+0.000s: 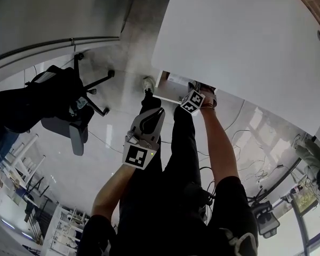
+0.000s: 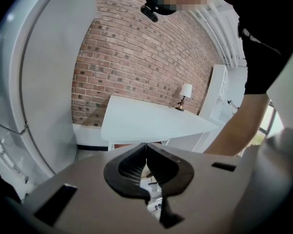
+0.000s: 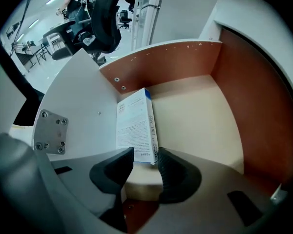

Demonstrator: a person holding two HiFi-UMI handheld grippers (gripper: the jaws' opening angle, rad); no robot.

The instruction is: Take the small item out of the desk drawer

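Right gripper view: the small white blue-edged cardboard box (image 3: 136, 126) lies in the open wooden desk drawer (image 3: 205, 116) against its white side, with the right gripper (image 3: 145, 152) jaws parted, unclenched, over its near end, probably best centred before squeezing.

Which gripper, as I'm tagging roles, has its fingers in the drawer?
The right gripper: its fingers stand apart at the box in the drawer. The left gripper is shut and empty, outside it.
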